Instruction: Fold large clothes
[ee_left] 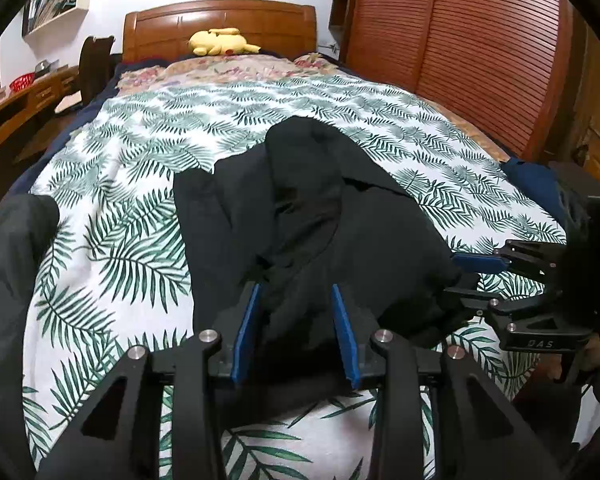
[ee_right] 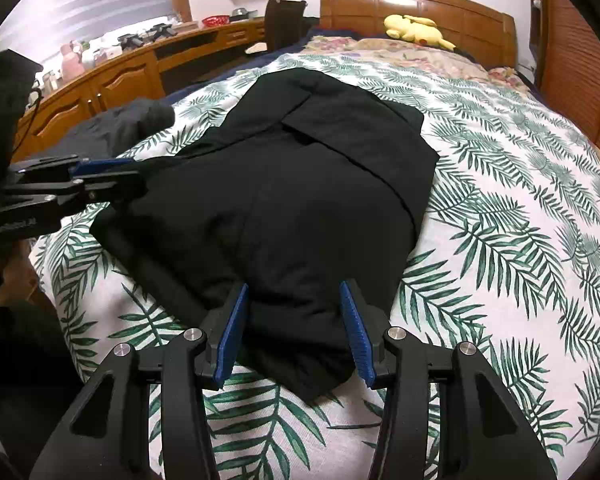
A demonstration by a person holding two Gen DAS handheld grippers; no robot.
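A black garment (ee_right: 300,184) lies partly folded on the bed's leaf-print cover (ee_right: 520,208); it also shows in the left wrist view (ee_left: 320,216), bunched and raised at its far end. My left gripper (ee_left: 296,292) is open, its blue pads on either side of the garment's near edge. In the right wrist view the left gripper (ee_right: 140,172) reaches the garment's left edge. My right gripper (ee_right: 294,290) is open, its jaws straddling the garment's near corner. In the left wrist view the right gripper (ee_left: 456,276) sits at the garment's right edge.
A yellow plush toy (ee_left: 220,42) lies by the wooden headboard (ee_left: 220,24). A second dark garment (ee_right: 120,128) lies on the bed's left edge. A wooden desk (ee_right: 120,76) with clutter runs along the left. A slatted wardrobe (ee_left: 460,40) stands on the right.
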